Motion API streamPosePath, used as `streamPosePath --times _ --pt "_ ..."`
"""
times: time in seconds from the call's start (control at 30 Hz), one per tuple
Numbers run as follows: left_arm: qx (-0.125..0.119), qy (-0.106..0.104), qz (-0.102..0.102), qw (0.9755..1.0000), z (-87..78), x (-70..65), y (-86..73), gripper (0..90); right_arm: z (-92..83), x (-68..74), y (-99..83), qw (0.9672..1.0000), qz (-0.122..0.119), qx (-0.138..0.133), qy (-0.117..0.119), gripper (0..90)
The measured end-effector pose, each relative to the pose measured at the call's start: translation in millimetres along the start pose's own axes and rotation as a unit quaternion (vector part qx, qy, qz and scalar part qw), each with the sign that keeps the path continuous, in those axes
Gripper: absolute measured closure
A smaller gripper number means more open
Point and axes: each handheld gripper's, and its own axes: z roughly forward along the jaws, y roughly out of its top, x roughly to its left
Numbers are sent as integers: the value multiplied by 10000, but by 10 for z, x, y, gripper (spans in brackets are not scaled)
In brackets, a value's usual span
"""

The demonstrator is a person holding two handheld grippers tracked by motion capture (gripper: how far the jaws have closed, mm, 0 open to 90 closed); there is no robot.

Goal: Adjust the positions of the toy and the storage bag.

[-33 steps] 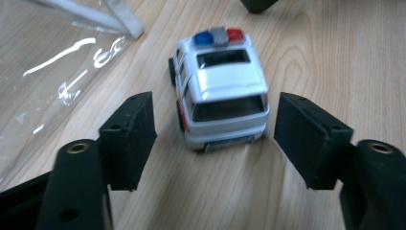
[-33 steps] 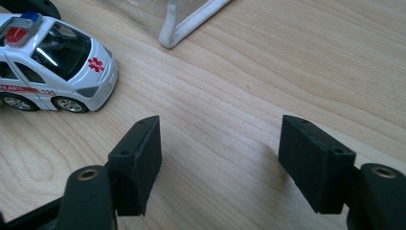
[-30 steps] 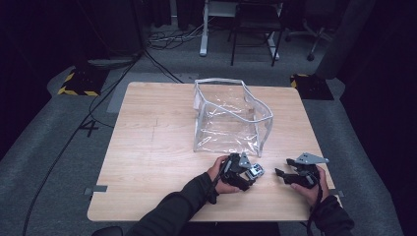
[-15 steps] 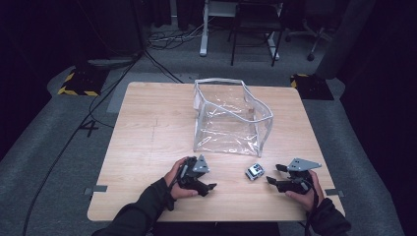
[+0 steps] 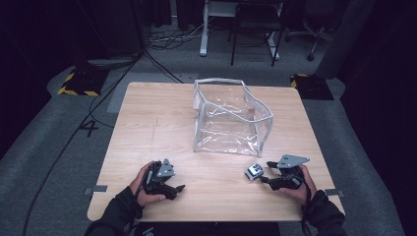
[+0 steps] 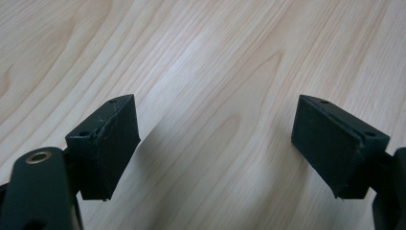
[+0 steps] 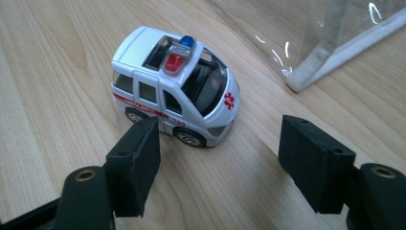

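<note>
A small white toy ambulance [image 5: 254,170] with red markings and a blue roof light [image 7: 174,103] stands on its wheels on the wooden table [image 5: 147,128], near the front right. My right gripper [image 5: 264,172] points at it from the right, jaws open [image 7: 222,143], the car just beyond the tips and not gripped. My left gripper [image 5: 178,190] lies near the front left edge. Its jaws have just been opening and stand wide [image 6: 215,129] over bare wood, with nothing between them. A clear plastic bag [image 5: 231,118] with white edging stands open in the table's middle.
A corner of the clear bag [image 7: 306,52] lies close behind the ambulance. Cables [image 5: 147,54] run over the dark floor beyond the table, with chair and desk legs [image 5: 255,34] at the back.
The left gripper let go of the ambulance and drew away to the left along the front edge. The right gripper slid left up to the car, which now stands free.
</note>
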Motion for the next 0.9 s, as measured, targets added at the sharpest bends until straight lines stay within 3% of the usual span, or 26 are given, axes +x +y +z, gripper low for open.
streamPosePath --times 0.17,0.2,0.23,0.37,0.5,0.63,0.73,0.9 --pt "-110 -6 -301 9995 -84 141 -152 156 70 -76 41 9990 -88 -17 428 277" --pt "-110 -6 -301 9995 -84 141 -152 154 70 -76 41 9990 -88 -17 428 277" --pt "-132 40 -321 9994 -91 168 -165 156 92 -61 80 9981 -162 -1 589 278" --pt "-140 79 -313 9994 -93 193 -167 153 144 -32 143 9972 -285 -11 687 267" --pt "-141 79 -314 9994 -92 192 -167 153 203 -35 163 9963 -259 -3 814 252" --pt "-140 79 -304 9994 -93 193 -167 153 250 5 198 9950 -288 -53 953 287" --pt "-140 80 -302 9994 -92 193 -167 153 275 28 221 9949 -412 -63 915 300" --pt "-141 83 -300 9994 -92 193 -167 153 234 38 187 9953 -368 -90 886 352"
